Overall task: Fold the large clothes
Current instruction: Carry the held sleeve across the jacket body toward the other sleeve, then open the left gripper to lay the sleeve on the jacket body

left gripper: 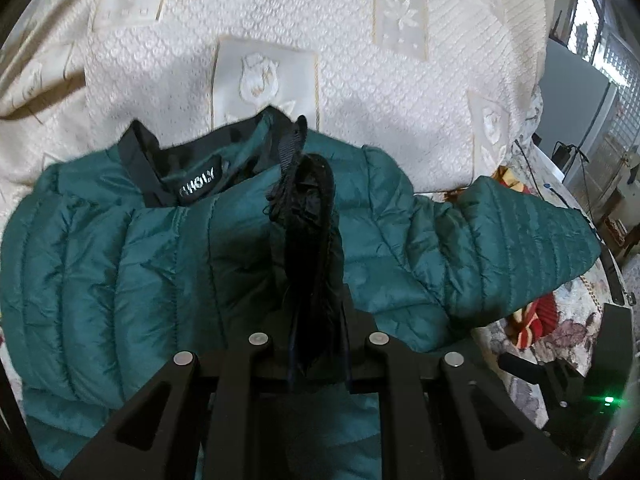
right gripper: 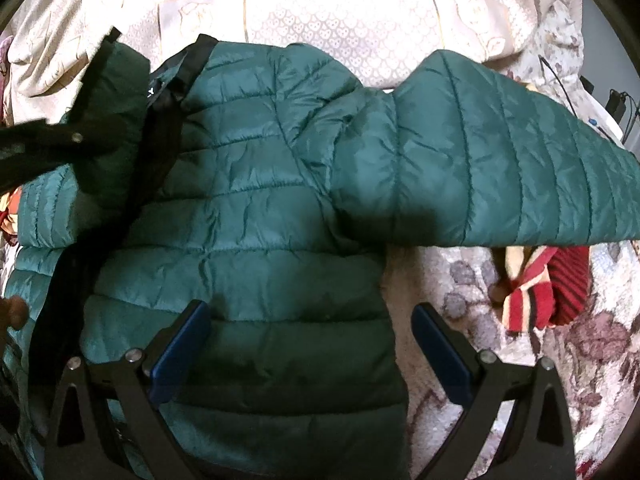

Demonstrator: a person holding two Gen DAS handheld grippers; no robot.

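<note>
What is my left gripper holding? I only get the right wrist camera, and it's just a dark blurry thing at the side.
Observer: The left gripper is shut on a dark, black-trimmed bit of the green jacket.
Operator: Can you see the neck part?
Observer: Yes. Inside the collar there is a black label with white letters, too blurred to read.
Operator: What else am I missing?
Observer: A bright window at the far right of the room.
</note>
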